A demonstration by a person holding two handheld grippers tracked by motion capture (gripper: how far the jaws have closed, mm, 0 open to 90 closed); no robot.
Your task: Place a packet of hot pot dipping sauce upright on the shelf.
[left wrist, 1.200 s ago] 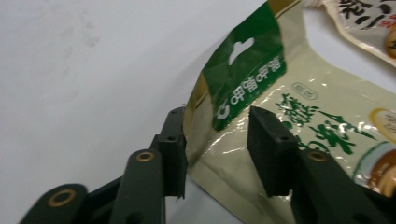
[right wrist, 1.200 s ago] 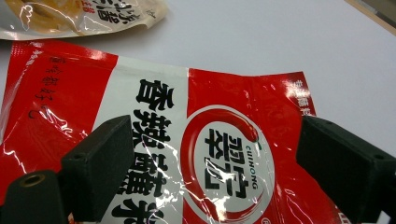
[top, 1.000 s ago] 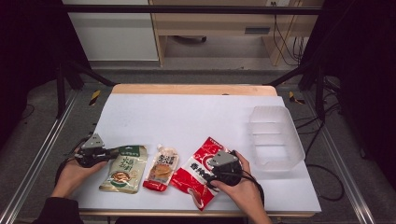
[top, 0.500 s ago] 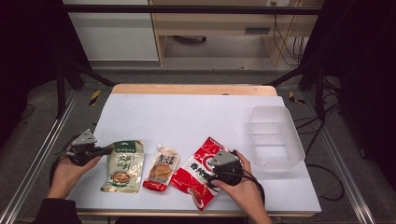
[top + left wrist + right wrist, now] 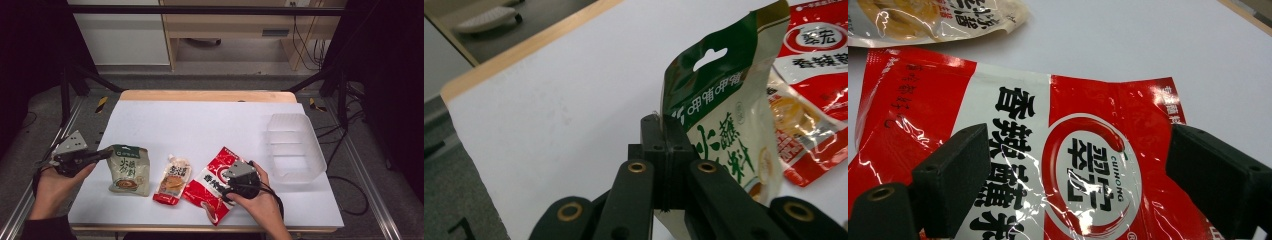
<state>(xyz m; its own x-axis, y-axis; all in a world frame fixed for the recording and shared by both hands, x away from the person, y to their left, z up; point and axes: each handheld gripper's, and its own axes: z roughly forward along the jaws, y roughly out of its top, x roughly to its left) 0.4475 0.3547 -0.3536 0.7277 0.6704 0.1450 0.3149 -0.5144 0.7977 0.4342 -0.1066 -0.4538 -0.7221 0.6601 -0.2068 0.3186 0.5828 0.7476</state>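
Left gripper point(image 5: 663, 131) jaws pinch the green pouch point(image 5: 719, 125) (apparently its edge); right gripper point(image 5: 1073, 175) jaws gape over the red pouch point(image 5: 1058, 165).

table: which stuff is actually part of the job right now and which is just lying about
In the job:
- green pouch, edge pinched in the shut left gripper
- red pouch, under the open right gripper

Lying about:
- small orange sauce pouch, between the two
- clear plastic bin, at the table's right edge, possibly where the pouches go
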